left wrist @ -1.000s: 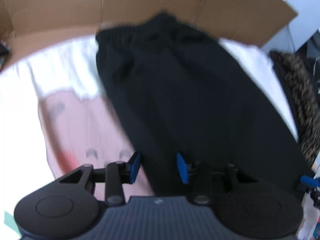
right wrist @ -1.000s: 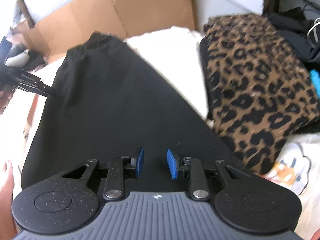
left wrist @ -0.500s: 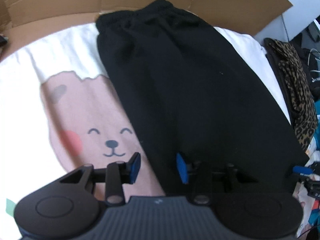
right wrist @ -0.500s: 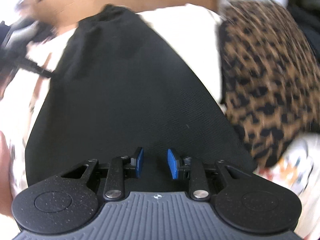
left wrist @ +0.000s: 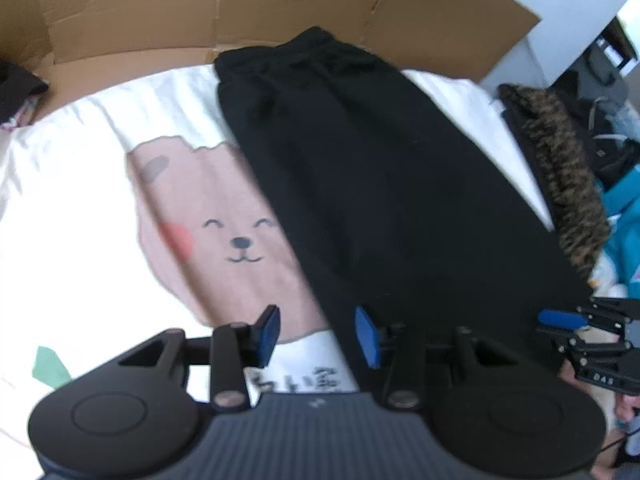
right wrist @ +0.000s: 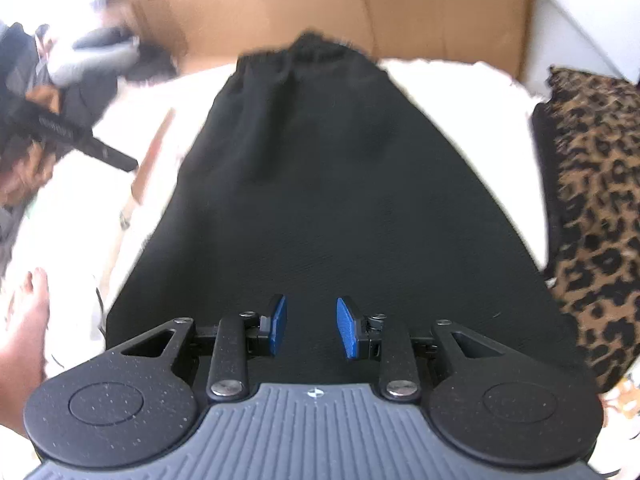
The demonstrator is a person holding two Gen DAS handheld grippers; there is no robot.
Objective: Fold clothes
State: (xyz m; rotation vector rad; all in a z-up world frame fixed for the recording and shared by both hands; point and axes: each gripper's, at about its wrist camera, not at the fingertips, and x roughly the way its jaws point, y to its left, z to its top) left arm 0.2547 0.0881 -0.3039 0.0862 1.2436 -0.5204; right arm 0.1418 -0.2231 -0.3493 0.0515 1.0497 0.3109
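Black pants (left wrist: 380, 184) lie flat lengthwise on a white sheet, waistband at the far end by the cardboard; they also fill the right wrist view (right wrist: 328, 200). My left gripper (left wrist: 317, 334) is open and empty, over the near left edge of the pants. My right gripper (right wrist: 311, 326) is open and empty, above the near end of the pants; it also shows at the right edge of the left wrist view (left wrist: 560, 320). The left gripper appears blurred at the left of the right wrist view (right wrist: 80, 140).
The sheet (left wrist: 80, 200) bears a pink bear print (left wrist: 224, 232). A cardboard sheet (left wrist: 240, 8) stands at the far end. A leopard-print garment (right wrist: 592, 208) lies to the right, with dark and teal clothes (left wrist: 624, 208) beyond. A bare foot (right wrist: 24, 320) is at the near left.
Both grippers have drawn back toward the near end of the pants. The right gripper has swung to face the pants squarely. Both stay open.
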